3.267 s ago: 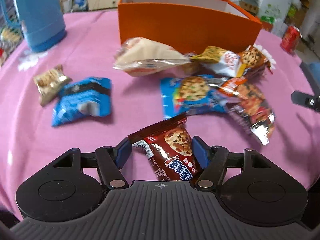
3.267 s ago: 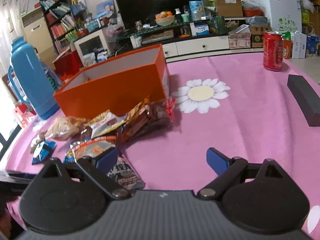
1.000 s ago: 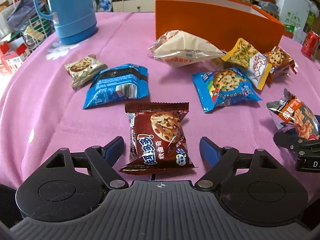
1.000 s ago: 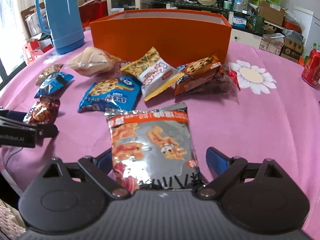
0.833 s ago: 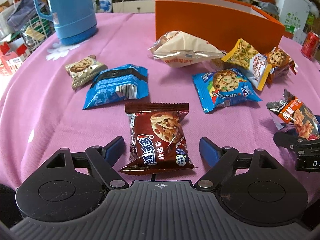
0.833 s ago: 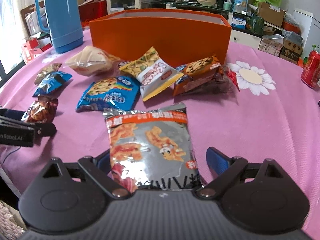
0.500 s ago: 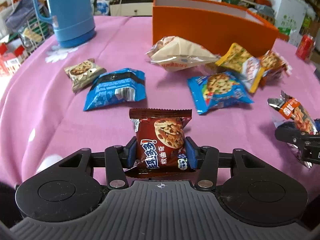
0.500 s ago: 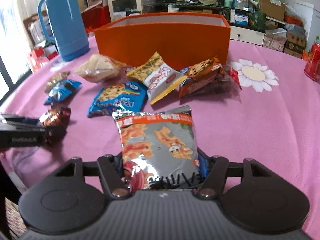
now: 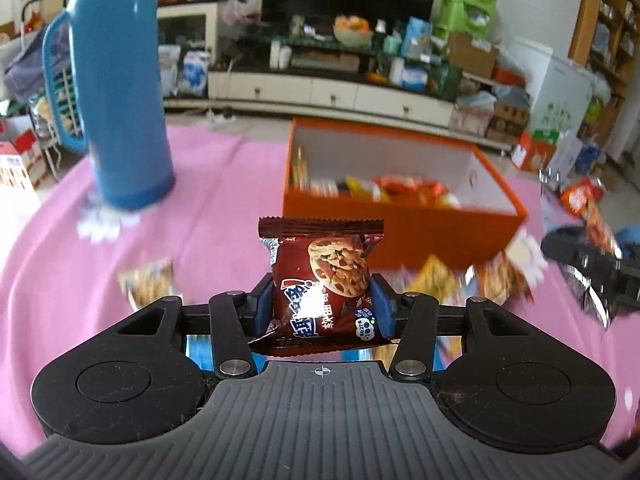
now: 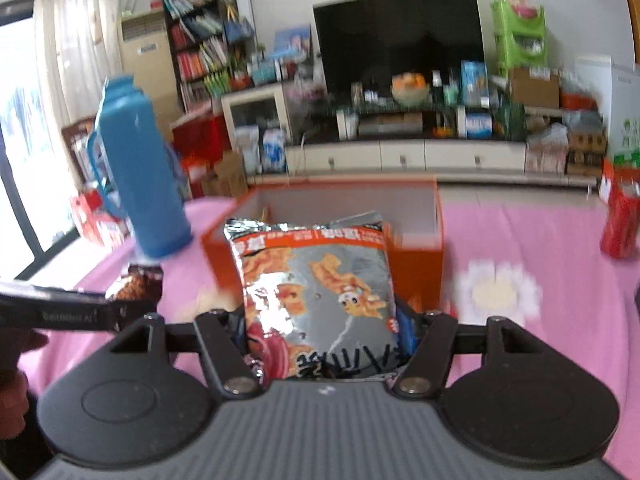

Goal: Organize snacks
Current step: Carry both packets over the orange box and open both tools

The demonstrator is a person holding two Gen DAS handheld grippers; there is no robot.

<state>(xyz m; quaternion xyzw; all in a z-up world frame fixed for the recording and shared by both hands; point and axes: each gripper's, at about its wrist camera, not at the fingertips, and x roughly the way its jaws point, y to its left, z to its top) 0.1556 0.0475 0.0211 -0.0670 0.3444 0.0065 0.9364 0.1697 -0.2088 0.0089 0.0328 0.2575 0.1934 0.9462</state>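
My left gripper (image 9: 321, 312) is shut on a brown cookie packet (image 9: 324, 280) and holds it raised above the pink table, in front of the orange box (image 9: 400, 224). The box holds several snack packets (image 9: 400, 190). My right gripper (image 10: 322, 330) is shut on a silver and orange snack bag (image 10: 316, 296), raised in front of the orange box (image 10: 416, 256). The right gripper with its bag shows at the right edge of the left wrist view (image 9: 592, 256). The left gripper with its packet shows at the left of the right wrist view (image 10: 132, 288).
A tall blue thermos (image 9: 120, 92) stands on the pink tablecloth (image 9: 208, 208) left of the box. Several loose snack packets (image 9: 440, 284) lie in front of the box, blurred. A red can (image 10: 620, 216) stands at the far right.
Both grippers closed on their packets and lifted them off the table toward the orange box. The views now look over the box's rim.
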